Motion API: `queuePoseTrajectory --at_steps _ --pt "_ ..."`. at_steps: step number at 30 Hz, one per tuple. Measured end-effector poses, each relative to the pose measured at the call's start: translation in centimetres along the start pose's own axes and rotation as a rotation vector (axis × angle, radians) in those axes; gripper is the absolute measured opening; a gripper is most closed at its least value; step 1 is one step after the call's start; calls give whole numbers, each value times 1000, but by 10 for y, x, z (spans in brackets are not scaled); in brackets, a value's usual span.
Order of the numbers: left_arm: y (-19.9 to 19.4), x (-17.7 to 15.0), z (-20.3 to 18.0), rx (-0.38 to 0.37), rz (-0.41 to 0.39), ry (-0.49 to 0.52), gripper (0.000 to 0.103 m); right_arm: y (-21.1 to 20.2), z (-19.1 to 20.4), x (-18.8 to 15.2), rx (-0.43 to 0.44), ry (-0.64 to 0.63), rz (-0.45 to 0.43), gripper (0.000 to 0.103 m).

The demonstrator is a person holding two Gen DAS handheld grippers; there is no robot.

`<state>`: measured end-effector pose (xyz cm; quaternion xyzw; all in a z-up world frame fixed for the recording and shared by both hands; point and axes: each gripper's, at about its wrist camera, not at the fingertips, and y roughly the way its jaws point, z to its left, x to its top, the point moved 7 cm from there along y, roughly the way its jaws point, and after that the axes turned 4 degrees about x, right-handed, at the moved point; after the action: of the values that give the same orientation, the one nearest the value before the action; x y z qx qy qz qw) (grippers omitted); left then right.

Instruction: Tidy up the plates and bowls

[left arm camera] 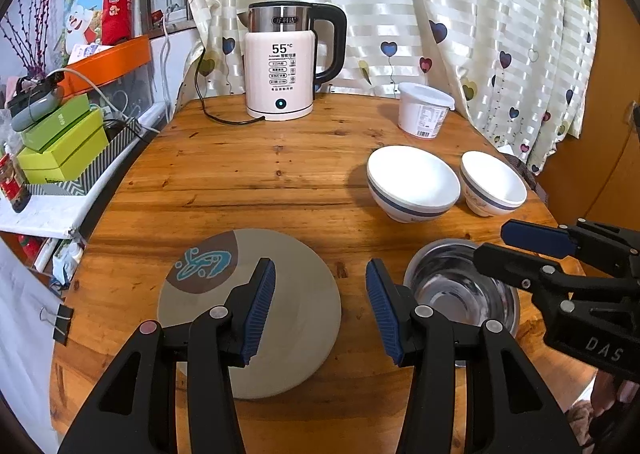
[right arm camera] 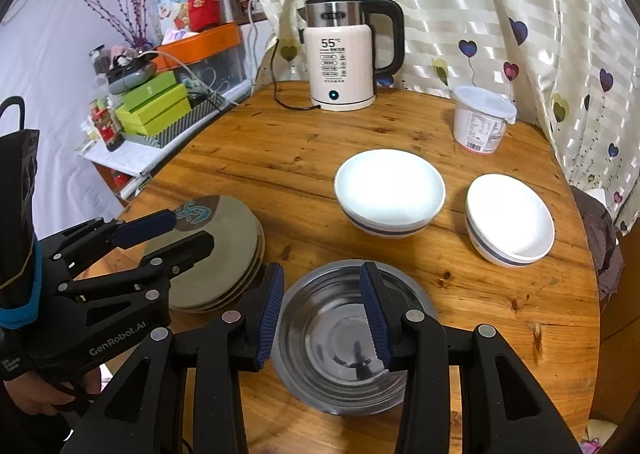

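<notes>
Heart-print curtains back the round wooden desk [right arm camera: 280,158]. Both tools hang part-open and empty: the left tool [left arm camera: 320,306] over the plate stack [right arm camera: 224,254] at the near-left edge, the right tool [right arm camera: 322,318] over the steel bowl [right arm camera: 332,338] at the near edge. Two white bowls [right arm camera: 390,190] sit toward the right edge; the right tool should pinch the steel rim squarely.

A varnished wooden table [right arm camera: 280,158] showed knots and grain. The steel bowl [right arm camera: 344,334] shone mirror-bright beside two glossy white ceramic bowls [right arm camera: 390,190], matt grey plates [right arm camera: 224,254] and a satin striped curtain [left arm camera: 440,14]. Ribbed blue pads [left arm camera: 262,310] lined matt black plastic tools.
</notes>
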<state>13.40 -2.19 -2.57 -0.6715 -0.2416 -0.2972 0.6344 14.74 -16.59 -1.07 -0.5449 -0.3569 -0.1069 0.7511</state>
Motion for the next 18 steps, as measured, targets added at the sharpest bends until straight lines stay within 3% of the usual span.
queuePoseTrajectory --at_steps 18 --pt "52 37 -20 -178 75 -45 49 23 -78 12 -7 184 6 38"
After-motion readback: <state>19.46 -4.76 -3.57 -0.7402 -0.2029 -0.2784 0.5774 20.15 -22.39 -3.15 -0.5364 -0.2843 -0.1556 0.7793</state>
